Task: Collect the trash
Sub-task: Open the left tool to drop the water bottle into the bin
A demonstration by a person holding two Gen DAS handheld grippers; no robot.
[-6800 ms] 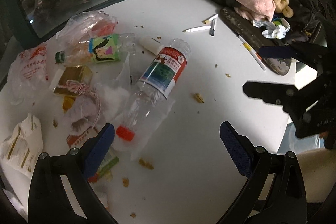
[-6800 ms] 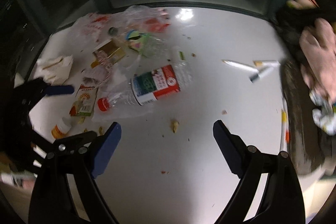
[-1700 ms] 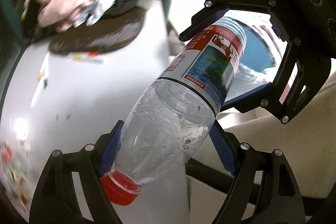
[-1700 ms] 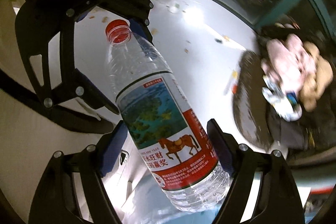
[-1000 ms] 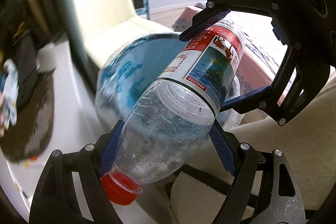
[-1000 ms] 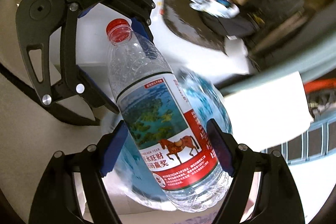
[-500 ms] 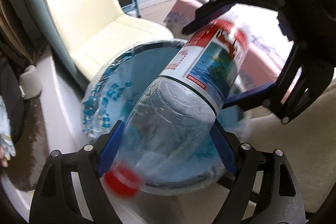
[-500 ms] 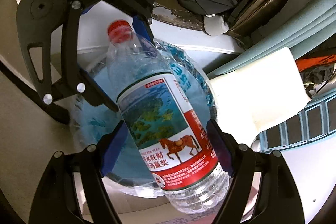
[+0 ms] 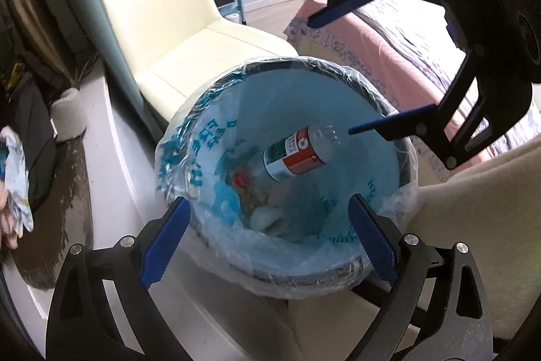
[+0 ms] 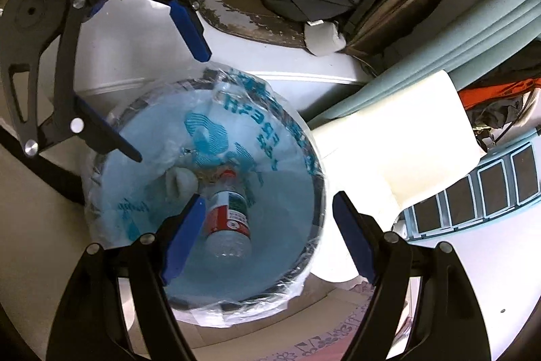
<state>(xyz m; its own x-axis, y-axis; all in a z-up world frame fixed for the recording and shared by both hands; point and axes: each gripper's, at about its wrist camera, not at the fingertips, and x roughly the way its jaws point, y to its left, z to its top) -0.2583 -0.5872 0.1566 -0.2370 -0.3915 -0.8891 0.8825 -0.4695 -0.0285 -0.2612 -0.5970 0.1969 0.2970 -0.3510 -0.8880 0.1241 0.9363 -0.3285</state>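
The bottle (image 9: pixel 293 156), clamped between both grippers half a second ago, has dropped and now lies inside the bin (image 9: pixel 404 164), red cap down among scraps at the bottom (its label faces up). The bin wears a blue bag (image 9: pixel 203 137) folded over its rim. The left gripper (image 9: pixel 267 234) hangs over the bin; its jaws have just been opening and stand spread with nothing between them. The right gripper (image 10: pixel 268 237) is also spread and empty, opposite the left. A cream chair (image 9: pixel 175 22) stands just beside the bin.
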